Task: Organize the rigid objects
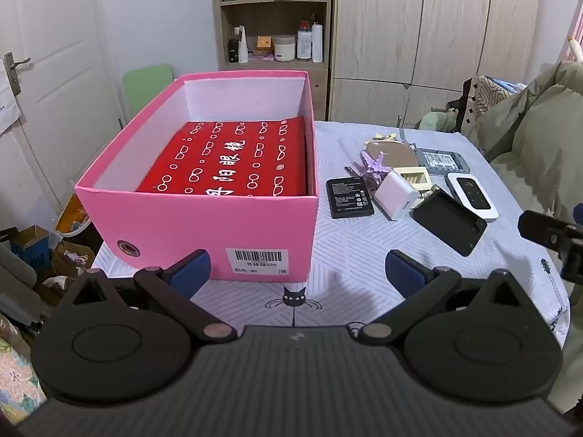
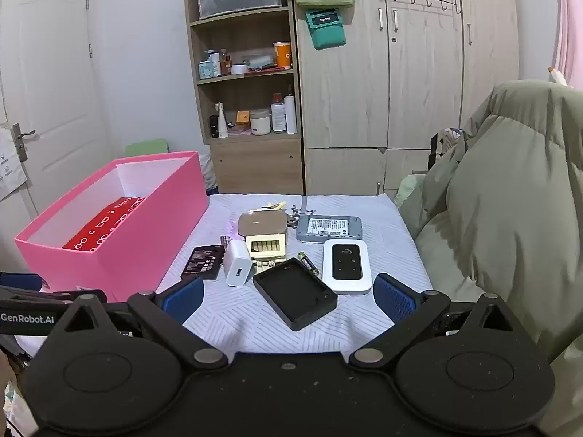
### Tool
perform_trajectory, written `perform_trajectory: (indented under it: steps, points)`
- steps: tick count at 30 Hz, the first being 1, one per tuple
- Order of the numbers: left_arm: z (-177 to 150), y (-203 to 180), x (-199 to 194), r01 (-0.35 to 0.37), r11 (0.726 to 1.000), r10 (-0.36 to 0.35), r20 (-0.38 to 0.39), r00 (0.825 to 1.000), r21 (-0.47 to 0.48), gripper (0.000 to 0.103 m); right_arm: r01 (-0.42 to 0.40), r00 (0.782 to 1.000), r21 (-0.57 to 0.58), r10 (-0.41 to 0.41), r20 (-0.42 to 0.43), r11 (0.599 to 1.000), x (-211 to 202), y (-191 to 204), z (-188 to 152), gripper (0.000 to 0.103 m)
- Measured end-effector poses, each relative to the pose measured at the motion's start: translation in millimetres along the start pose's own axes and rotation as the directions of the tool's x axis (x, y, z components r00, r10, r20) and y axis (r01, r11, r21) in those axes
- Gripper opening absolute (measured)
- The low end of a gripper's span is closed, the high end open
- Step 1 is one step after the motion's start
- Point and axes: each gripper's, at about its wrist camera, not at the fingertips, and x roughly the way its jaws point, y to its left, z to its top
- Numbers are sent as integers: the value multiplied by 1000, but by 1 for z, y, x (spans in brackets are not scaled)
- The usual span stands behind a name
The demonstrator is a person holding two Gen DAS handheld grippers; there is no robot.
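A pink box [image 1: 189, 233] [image 2: 145, 233] stands open on the left of the table, with a red printed bag [image 1: 226, 160] lying inside. To its right lies a cluster of small items: a black battery [image 1: 349, 197] [image 2: 204, 264], a white charger [image 1: 395, 195] [image 2: 237, 263], a black tray [image 1: 450, 226] [image 2: 295, 293], a white pocket router [image 1: 472, 196] [image 2: 346, 266], a grey device [image 2: 329, 228], a beige case [image 2: 264, 236]. My left gripper [image 1: 298, 273] is open before the box's near wall. My right gripper [image 2: 288, 300] is open around the black tray, not touching it.
The table [image 1: 357, 255] carries a pale patterned cloth. An olive padded coat [image 2: 510, 200] is heaped at the right edge. A shelf unit [image 2: 247, 73] and wardrobe stand behind, a white door at the far left. Clutter fills the floor on the left.
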Motion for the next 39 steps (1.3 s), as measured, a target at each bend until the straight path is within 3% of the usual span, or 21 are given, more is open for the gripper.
perform_trajectory:
  steps: [26,39]
  points:
    - [-7,-7,6,6,1000,-6,3,1000,4,103,8,1000,-29,-8,0,1000,-3,-3,-6,101]
    - [-9,-13,7,-5,1000,3,43,999,30,103,72,997,-39,-71,38,997,-3,-5,-11,101]
